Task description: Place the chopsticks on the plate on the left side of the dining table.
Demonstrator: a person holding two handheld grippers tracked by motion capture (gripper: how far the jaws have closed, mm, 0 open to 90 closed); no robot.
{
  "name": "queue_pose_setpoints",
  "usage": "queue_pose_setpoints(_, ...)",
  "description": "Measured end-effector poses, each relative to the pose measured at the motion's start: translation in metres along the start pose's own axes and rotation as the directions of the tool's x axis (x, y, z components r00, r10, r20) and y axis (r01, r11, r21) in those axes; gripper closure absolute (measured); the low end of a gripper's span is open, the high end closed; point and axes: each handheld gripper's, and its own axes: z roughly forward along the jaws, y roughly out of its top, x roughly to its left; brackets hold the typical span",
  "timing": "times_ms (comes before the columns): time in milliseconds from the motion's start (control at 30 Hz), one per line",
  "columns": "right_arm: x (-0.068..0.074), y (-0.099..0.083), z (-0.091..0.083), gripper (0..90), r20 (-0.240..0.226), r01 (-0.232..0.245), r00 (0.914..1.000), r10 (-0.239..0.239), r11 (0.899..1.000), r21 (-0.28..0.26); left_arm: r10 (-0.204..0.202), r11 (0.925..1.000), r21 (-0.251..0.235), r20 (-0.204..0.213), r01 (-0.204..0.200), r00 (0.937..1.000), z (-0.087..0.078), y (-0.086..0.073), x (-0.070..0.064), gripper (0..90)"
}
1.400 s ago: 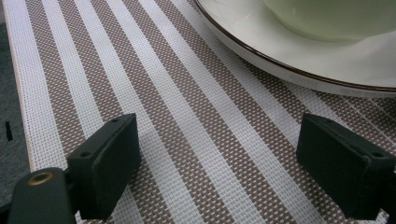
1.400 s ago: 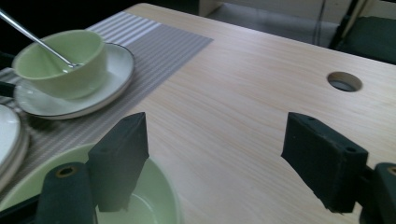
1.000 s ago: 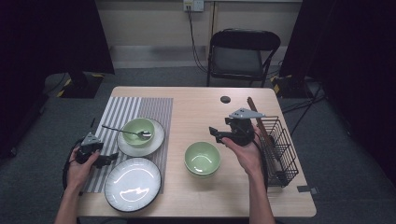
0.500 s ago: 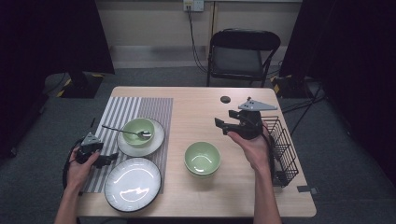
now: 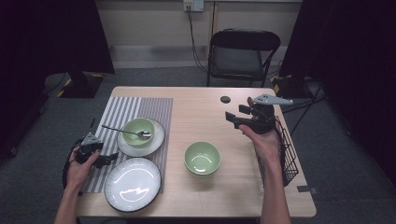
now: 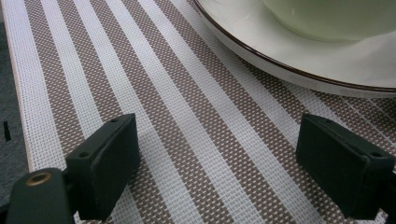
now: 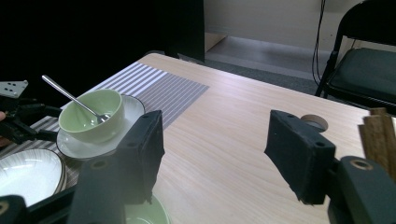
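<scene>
My left gripper rests low on the striped placemat at the table's front left, open and empty. In the left gripper view its jaws stand wide apart over the mat, just short of a white plate's rim. That plate carries a green bowl with a spoon in it. My right gripper hovers above the table at the right, open and empty, its jaws pointing left. A second green bowl sits in the middle of the table.
A large white plate lies at the front left, partly on the mat. A black wire rack stands along the right edge, with brown wooden pieces by it. A small dark disc lies far centre. A folding chair stands behind the table.
My right gripper has risen and drifted back and to the right, away from the middle green bowl. The left gripper has stayed put.
</scene>
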Motion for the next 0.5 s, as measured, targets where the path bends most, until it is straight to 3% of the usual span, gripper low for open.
queue_pose_setpoints(400, -0.020, -0.004, -0.012, 38.0, 0.033, 0.000, 0.9994, -0.001, 1.000, 0.025, 0.002, 1.0000, 0.001, -0.005, -0.002, 1.0000, 0.000, 0.000, 0.000, 12.9)
queue_pose_setpoints(500, -0.026, -0.005, -0.014, 38.4, 0.024, -0.004, 0.9997, 0.003, 1.000, 0.024, 0.002, 1.0000, 0.001, -0.005, -0.002, 1.0000, 0.000, 0.000, 0.000, 12.9)
